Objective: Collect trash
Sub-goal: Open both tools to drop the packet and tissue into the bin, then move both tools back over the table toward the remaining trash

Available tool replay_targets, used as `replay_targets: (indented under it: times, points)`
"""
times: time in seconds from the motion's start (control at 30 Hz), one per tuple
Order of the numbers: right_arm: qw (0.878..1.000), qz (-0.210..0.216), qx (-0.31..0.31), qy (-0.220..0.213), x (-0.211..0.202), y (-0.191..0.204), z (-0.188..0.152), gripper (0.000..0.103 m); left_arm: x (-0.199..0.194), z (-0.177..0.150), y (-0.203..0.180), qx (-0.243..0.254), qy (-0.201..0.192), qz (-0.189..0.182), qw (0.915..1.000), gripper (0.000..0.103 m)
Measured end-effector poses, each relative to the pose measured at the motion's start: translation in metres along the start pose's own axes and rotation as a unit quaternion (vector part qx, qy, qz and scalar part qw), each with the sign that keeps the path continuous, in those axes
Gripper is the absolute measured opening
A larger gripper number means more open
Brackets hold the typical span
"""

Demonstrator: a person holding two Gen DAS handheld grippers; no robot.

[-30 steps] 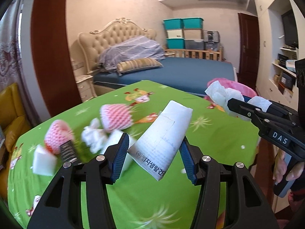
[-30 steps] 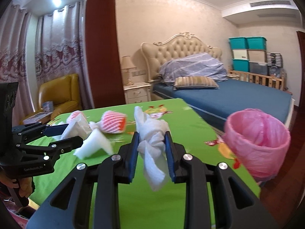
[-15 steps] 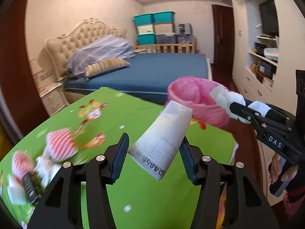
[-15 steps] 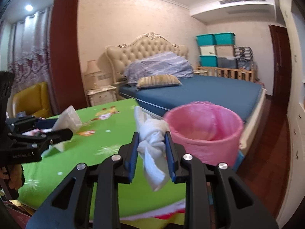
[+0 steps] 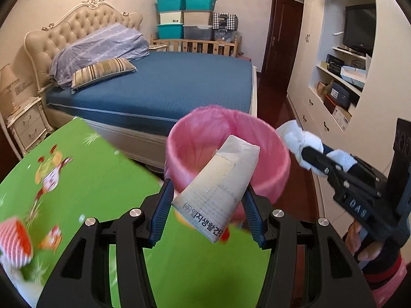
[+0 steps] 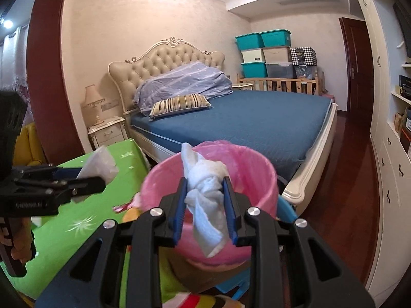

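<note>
My left gripper (image 5: 206,213) is shut on a crumpled printed paper wrapper (image 5: 218,187) and holds it in front of the pink-lined trash bin (image 5: 272,161), near its left rim. My right gripper (image 6: 205,202) is shut on a twisted white tissue (image 6: 205,195) and holds it over the near rim of the bin (image 6: 254,169). The right gripper with the tissue also shows in the left wrist view (image 5: 305,148), at the bin's right rim. The left gripper with the wrapper shows in the right wrist view (image 6: 95,177), left of the bin.
The green cartoon-print tablecloth (image 5: 90,179) covers the table left of the bin. A red-and-white foam fruit net (image 5: 15,241) lies at its left edge. A bed with a blue sheet (image 5: 167,87) stands behind the bin. White shelving (image 5: 341,82) lines the right wall.
Both grippers have swung right, from over the table and its trash to the pink bin. Each still holds its piece; the bin is now much closer.
</note>
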State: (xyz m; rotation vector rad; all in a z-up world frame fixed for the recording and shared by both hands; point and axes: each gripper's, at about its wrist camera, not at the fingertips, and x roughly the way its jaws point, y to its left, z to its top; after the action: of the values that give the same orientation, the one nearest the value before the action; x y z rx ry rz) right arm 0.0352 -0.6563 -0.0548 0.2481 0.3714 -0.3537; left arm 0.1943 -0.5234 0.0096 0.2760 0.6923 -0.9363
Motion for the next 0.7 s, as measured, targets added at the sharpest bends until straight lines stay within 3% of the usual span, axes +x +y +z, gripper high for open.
replay_targets:
  times: [0.3,0.37,0.4,0.43,0.47,0.5,0.53,0.6,0.7]
  points:
    - [1.0,0.002,-0.008,0.025,0.051,-0.017,0.021,0.03,0.057,0.053,-0.001,-0.043,0.003,0.001,0.9991,0.051]
    - [1.0,0.007,-0.013,0.022,0.059,-0.019,0.024,0.041,0.067,0.062,-0.001,-0.051,-0.002,-0.005,0.9987,0.052]
    - [1.0,0.006,-0.018,0.021,0.061,-0.016,0.024,0.059,0.071,0.064,-0.002,-0.052,-0.003,-0.008,0.9986,0.052]
    - [1.0,0.0,-0.021,0.022,0.065,-0.018,0.024,0.076,0.077,0.068,-0.002,-0.054,-0.002,-0.01,0.9985,0.055]
    - [1.0,-0.003,-0.02,0.02,0.068,-0.021,0.025,0.077,0.083,0.071,0.0,-0.059,0.003,-0.007,0.9982,0.059]
    - [1.0,-0.003,-0.017,0.016,0.068,-0.024,0.026,0.077,0.085,0.072,0.001,-0.064,0.002,-0.003,0.9979,0.07]
    - [1.0,-0.003,-0.012,0.014,0.067,-0.027,0.027,0.077,0.083,0.073,0.005,-0.072,-0.007,0.001,0.9974,0.083]
    - [1.0,-0.005,0.004,0.002,0.054,-0.034,0.028,0.077,0.07,0.069,0.014,-0.078,-0.036,0.005,0.9963,0.094]
    - [1.0,-0.006,0.016,-0.023,0.024,-0.038,0.03,0.081,0.046,0.06,0.026,-0.065,-0.047,0.018,0.9966,0.094]
